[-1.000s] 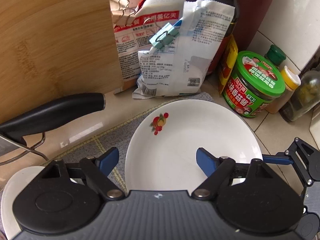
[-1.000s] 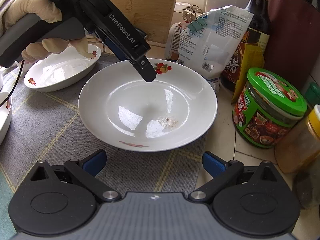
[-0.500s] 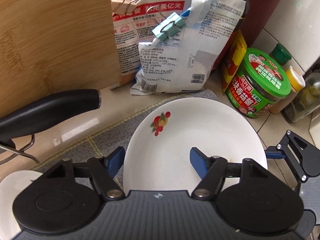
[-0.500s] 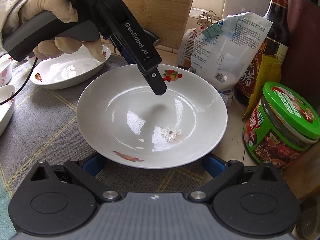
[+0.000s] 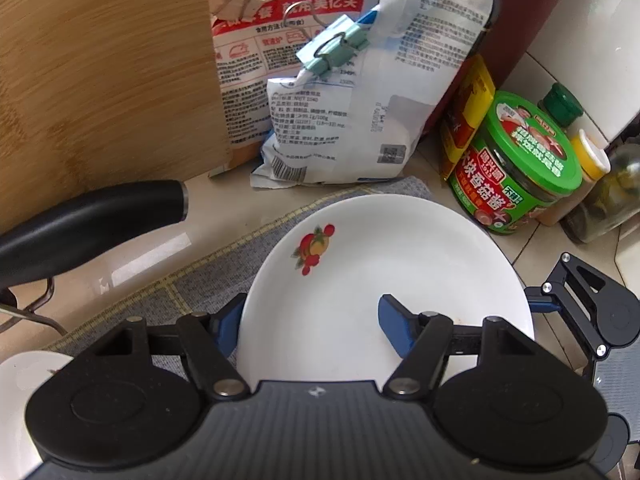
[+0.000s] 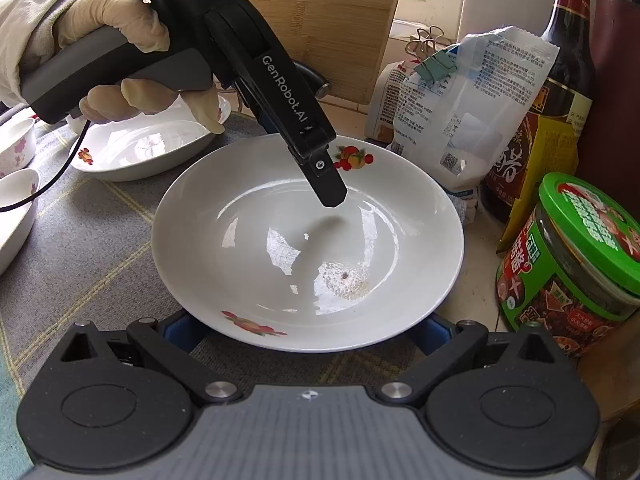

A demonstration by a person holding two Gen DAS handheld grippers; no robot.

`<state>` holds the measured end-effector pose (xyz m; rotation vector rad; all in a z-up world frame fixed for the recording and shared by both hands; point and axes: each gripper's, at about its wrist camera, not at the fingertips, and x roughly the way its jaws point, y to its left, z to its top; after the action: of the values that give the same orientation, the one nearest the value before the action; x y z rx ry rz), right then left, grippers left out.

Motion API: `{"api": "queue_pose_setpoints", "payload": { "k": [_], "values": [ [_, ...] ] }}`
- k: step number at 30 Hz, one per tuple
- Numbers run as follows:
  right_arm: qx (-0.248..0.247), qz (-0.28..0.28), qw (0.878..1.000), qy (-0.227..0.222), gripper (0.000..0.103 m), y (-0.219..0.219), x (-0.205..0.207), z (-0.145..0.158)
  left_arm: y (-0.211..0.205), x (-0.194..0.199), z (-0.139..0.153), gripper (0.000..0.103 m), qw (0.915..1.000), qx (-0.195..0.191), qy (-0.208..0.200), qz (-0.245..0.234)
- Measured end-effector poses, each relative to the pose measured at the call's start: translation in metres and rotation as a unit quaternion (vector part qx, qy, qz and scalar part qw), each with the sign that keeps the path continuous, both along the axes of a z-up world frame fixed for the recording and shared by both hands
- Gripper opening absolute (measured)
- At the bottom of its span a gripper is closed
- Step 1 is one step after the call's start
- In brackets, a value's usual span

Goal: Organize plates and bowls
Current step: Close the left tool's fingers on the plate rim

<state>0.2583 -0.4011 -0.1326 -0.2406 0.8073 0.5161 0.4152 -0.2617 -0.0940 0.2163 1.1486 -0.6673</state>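
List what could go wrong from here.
The left gripper, whose jaws have just been closing, straddles one rim of the white fruit-printed deep plate. A pinch on that glazed rim may slip and tip the plate. The green-lidded sauce jar stands close beside the plate, so a swing could knock it.

From your right wrist view, the white fruit-print plate [image 6: 280, 248] covers both blue fingertips of your right gripper [image 6: 308, 334], so you cannot tell whether they touch it. The dark soy-sauce bottle [image 6: 560, 92] loses its top to the picture's edge, and the white clipped plastic bag [image 6: 472, 112] hides its lower left. In your left wrist view, the plate's rim hides part of your left gripper's [image 5: 310, 326] left pad; the black handle [image 5: 92, 224] runs off frame.
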Motion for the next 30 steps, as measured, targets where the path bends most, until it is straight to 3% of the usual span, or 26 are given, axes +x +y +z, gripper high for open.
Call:
{"api": "queue_pose_setpoints", "payload": {
  "k": [15, 30],
  "values": [
    [0.002, -0.003, 1.000, 0.000, 0.103, 0.000, 0.000, 0.000, 0.001, 0.011, 0.003, 0.067, 0.9998, -0.010, 0.004, -0.014],
    [-0.015, -0.002, 1.000, -0.007, 0.103, 0.004, -0.001, 0.001, -0.006, 0.001, 0.005, 0.067, 0.9997, 0.005, -0.011, -0.022]
  ]
}}
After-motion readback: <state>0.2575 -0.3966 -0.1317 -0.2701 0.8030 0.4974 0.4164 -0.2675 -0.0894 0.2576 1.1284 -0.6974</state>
